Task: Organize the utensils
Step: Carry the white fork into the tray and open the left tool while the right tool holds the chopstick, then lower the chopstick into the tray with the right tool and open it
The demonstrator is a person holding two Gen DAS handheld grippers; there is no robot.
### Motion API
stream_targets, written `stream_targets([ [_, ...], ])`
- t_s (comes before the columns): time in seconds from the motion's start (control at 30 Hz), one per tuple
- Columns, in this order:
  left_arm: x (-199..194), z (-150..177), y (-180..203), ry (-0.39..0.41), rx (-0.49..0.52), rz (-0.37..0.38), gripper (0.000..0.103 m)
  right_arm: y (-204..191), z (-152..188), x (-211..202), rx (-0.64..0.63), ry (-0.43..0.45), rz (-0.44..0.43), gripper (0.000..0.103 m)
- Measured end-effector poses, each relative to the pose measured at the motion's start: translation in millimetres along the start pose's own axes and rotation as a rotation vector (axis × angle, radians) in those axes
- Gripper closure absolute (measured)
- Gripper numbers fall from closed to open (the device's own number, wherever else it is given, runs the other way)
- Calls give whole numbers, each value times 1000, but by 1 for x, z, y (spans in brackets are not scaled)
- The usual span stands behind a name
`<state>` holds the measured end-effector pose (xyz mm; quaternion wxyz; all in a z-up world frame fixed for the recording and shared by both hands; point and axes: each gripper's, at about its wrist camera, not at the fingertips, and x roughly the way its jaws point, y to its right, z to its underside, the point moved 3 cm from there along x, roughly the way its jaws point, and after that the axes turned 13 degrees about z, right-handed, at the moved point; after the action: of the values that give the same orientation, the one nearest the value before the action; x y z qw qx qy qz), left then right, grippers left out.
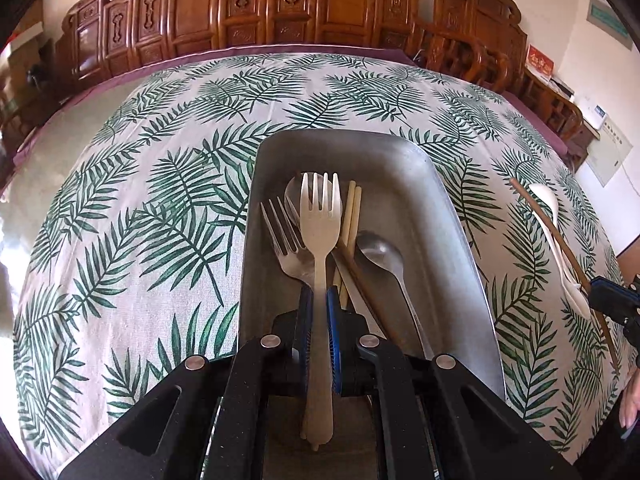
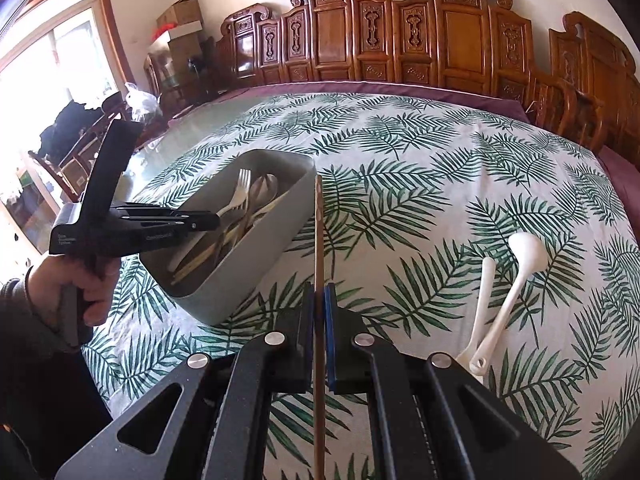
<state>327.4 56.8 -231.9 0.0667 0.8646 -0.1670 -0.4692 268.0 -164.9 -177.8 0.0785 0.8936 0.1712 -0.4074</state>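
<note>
Bright daylight from large wood-framed window [image 2: 60, 60], blown out | glare on glossy bare tabletop [image 1: 24, 216] | heavy fisheye bending, dark corners | sharp focus

Carved wooden chairs [image 2: 452, 40] line the wall behind the leaf-print tablecloth [image 2: 420, 184]; cardboard boxes [image 2: 180, 20] sit stacked.
</note>
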Motion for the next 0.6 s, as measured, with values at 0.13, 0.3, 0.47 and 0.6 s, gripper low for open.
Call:
stream_targets([
  [0.13, -1, -3, -2, 4, -13, 8, 96, -11, -5, -1, -13, 4, 0, 97],
  [0.3, -15, -9, -1, 40, -17, 35, 89, -23, -14, -2, -7, 11, -8, 97],
  [0.47, -32, -15, -1, 77, 2, 34, 77, -38, -27, 0, 13, 17, -24, 97],
  [0.6, -46, -20, -4, 108, 14, 36, 61, -50, -36, 4, 29, 16, -41, 97],
])
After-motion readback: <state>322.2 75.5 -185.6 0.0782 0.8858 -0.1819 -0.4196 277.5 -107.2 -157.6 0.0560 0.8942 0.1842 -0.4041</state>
